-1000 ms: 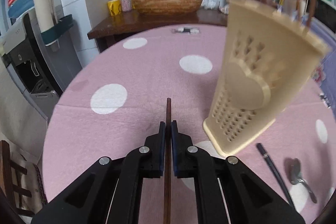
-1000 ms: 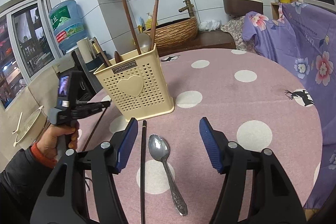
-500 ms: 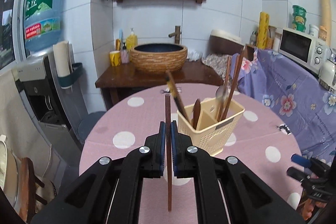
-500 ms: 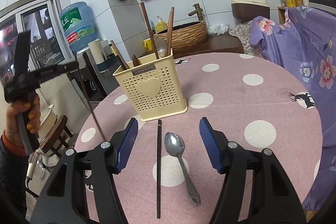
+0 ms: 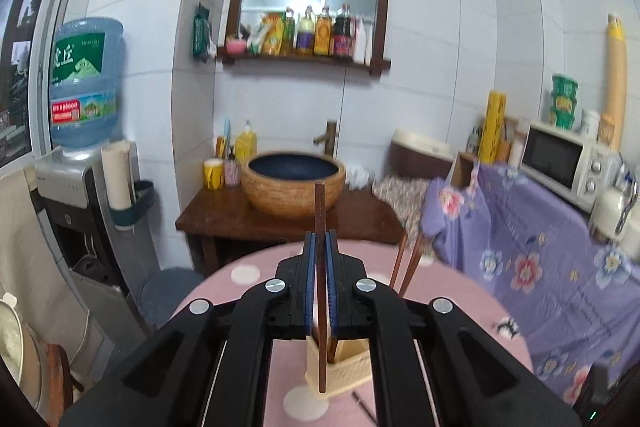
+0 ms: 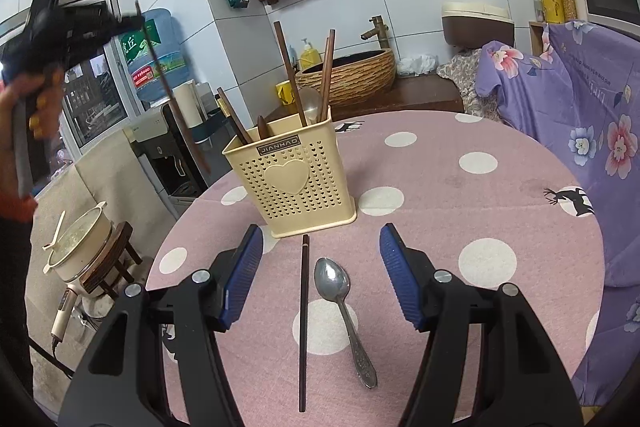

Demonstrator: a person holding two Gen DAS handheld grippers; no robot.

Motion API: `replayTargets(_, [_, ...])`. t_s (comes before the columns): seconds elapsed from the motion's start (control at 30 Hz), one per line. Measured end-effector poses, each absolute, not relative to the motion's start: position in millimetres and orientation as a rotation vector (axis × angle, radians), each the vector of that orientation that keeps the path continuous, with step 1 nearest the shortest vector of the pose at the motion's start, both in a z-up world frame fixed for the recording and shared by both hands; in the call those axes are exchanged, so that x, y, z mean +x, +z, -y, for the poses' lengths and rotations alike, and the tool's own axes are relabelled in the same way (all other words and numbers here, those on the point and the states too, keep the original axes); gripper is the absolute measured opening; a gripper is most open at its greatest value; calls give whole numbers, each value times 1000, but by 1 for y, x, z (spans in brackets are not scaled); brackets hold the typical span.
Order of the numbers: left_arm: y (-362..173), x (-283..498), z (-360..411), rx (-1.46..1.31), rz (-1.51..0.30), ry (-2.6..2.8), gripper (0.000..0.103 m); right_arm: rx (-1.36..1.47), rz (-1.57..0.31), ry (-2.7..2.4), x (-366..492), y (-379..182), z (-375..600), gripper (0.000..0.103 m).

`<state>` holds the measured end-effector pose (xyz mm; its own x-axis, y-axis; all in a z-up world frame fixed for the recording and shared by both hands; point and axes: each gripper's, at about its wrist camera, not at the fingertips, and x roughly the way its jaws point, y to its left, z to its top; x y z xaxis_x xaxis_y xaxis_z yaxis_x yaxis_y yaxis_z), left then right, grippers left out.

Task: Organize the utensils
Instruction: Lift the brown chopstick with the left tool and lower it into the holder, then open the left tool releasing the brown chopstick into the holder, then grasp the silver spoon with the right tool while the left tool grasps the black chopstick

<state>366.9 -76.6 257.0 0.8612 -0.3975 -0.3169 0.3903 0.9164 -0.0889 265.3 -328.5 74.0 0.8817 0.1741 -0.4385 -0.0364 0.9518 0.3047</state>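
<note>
My left gripper (image 5: 320,247) is shut on a brown chopstick (image 5: 320,203), held upright high in the air; its lower end hangs over the cream utensil holder (image 5: 340,367). In the right wrist view the left gripper (image 6: 132,21) is up at the left, with the chopstick (image 6: 176,103) slanting down toward the holder (image 6: 292,183), which has several chopsticks and a spoon in it. My right gripper (image 6: 320,267) is open and empty, low over the pink dotted table (image 6: 460,195). A dark chopstick (image 6: 304,315) and a metal spoon (image 6: 340,303) lie between its fingers.
A wooden stand with a woven basin (image 5: 294,183) is behind the table. A purple flowered cloth (image 6: 560,115) covers furniture at the right. A water dispenser (image 5: 80,167) and a pot on a stool (image 6: 80,247) stand at the left.
My left gripper has lifted the brown chopstick from table height to high above the table and brought it over the holder. The right gripper has hardly moved and stays open.
</note>
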Motion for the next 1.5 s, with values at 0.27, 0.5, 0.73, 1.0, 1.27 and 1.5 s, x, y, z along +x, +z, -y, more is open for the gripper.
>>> replayTargets(0.27, [253, 394, 105, -58, -311, -380, 6, 293, -485, 95, 262, 69, 335, 62])
replayTargets(0.5, [191, 416, 112, -85, -405, -332, 6, 284, -496, 80, 260, 63, 339, 62])
replayTargets(0.73, [149, 421, 119, -57, -494, -325, 6, 285, -503, 83, 261, 59, 338, 62])
replayTargets(1.0, [129, 408, 128, 27, -527, -327, 24, 273, -510, 63, 263, 54, 339, 62])
replayTargets(1.27, [107, 357, 118, 11, -545, -309, 76, 253, -546, 48, 269, 44, 346, 62])
replayTargets(1.5, [47, 329, 93, -22, -720, -228, 80, 186, -648, 111, 283, 22, 341, 62])
